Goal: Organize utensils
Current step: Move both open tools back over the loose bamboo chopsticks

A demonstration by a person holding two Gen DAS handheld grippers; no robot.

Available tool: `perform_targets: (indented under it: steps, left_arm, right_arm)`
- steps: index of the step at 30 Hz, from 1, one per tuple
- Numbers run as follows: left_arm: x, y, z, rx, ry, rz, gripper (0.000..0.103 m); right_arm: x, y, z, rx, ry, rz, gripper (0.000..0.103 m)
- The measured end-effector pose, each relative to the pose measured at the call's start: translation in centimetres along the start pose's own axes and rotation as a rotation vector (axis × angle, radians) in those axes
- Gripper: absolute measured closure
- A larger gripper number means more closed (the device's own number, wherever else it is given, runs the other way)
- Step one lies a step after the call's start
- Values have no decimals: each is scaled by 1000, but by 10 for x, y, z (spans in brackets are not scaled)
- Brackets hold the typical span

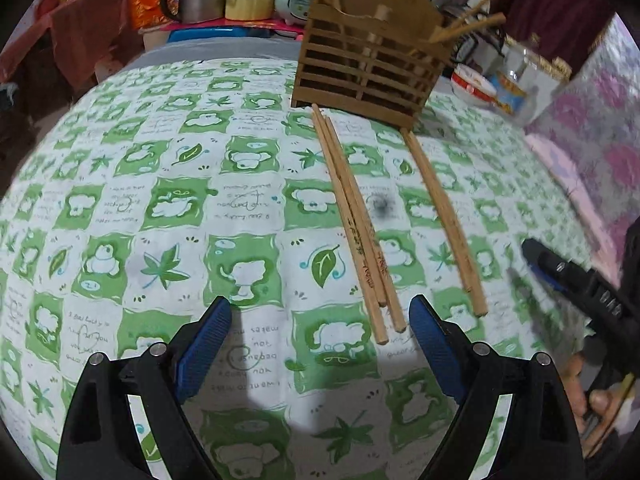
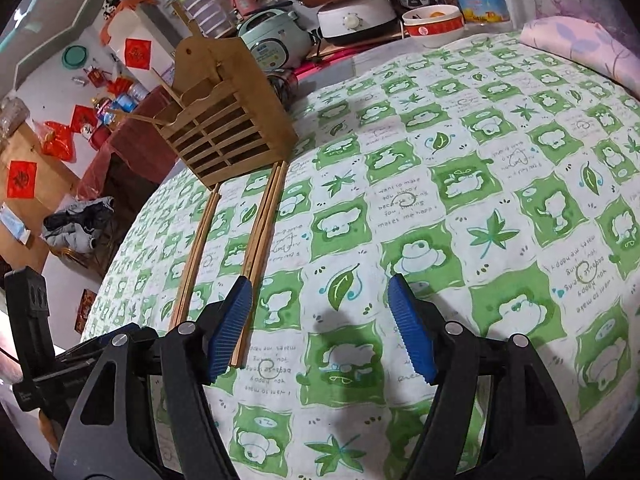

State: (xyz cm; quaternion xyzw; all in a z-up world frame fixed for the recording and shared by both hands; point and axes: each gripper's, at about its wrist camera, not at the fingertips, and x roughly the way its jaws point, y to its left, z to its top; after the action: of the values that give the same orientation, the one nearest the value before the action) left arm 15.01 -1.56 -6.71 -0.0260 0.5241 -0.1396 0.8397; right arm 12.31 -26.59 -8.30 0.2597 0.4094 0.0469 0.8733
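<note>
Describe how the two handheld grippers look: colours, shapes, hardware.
Both match. The left gripper and right gripper have glossy black plastic linkage arms with triangular cutouts, silver round pivot pins, and blue ribbed finger pads. The person's bare hand shows at the right gripper's black body. No cables visible.

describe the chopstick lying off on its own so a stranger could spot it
Find the slatted wooden holder on the green-and-white tablecloth. Loose chopsticks run from its base; the lone chopstick lies nearest the pink bedding, apart from the bundled chopsticks.
</note>
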Motion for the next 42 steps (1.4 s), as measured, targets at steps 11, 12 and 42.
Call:
perform_targets:
  steps: [11, 12, 42]
  left_arm:
    - [9, -10, -4, 89, 10, 124, 6]
    - [10, -8, -4, 81, 12, 140, 5]
    - [10, 35, 8, -50, 0, 278, 4]
  right_arm:
    - [0, -3, 1, 10, -1, -1, 32]
    - [0, -3, 1, 11, -2, -1, 32]
    - [8, 52, -29, -362, 109, -166, 39]
